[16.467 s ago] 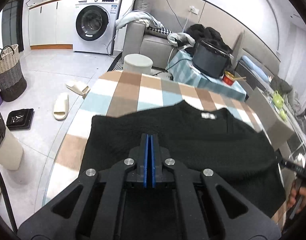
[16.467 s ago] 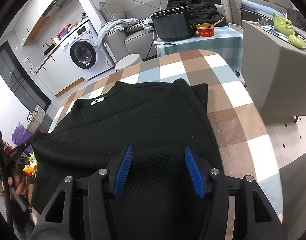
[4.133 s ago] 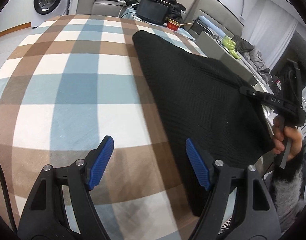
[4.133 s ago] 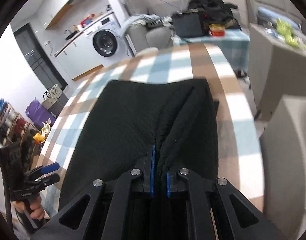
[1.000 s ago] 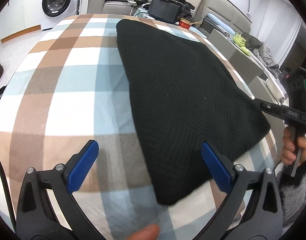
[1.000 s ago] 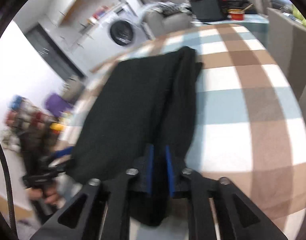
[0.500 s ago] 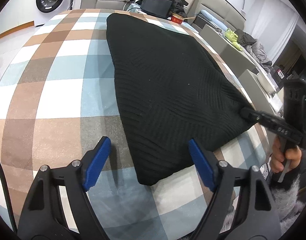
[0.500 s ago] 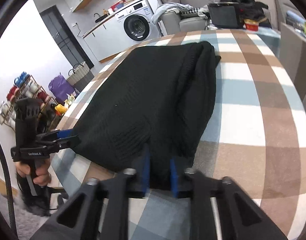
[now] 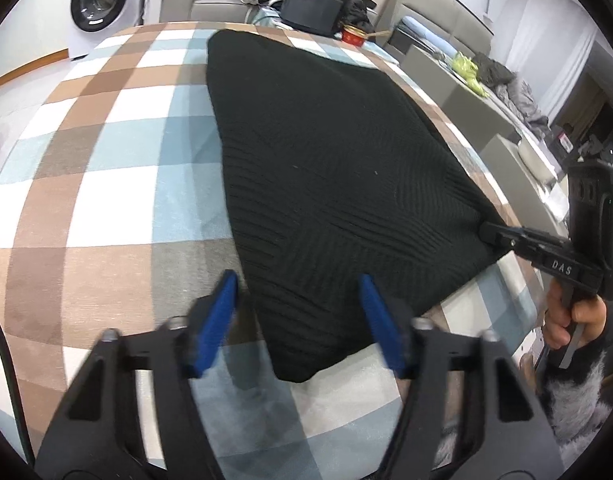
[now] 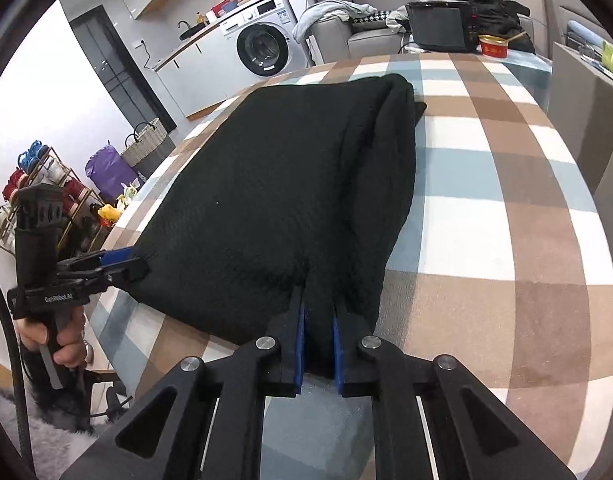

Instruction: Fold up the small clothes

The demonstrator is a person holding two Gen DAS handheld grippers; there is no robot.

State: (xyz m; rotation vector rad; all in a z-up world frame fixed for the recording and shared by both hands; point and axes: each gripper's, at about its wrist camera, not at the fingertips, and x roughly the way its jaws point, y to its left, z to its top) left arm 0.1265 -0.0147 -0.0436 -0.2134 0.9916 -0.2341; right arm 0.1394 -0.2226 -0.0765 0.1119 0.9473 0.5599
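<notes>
Jaws pinch sweater (image 10: 274,200) hem at right gripper (image 10: 317,344) — left gripper (image 9: 298,320) gapes.

Round table (image 9: 106,152) w/ a checked cloth in brown, pale blue & white squares. Directly on it lies a folded black knit sweater (image 9: 330,168), running from the near edge toward the far side. Sweater's near corners sit right at the table rim, cloth showing bare on both sides

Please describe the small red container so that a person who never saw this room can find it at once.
Look past the far end of the checked table to the low stand with the black appliance. The red bowl sits just right of it, the only red thing there.
</notes>
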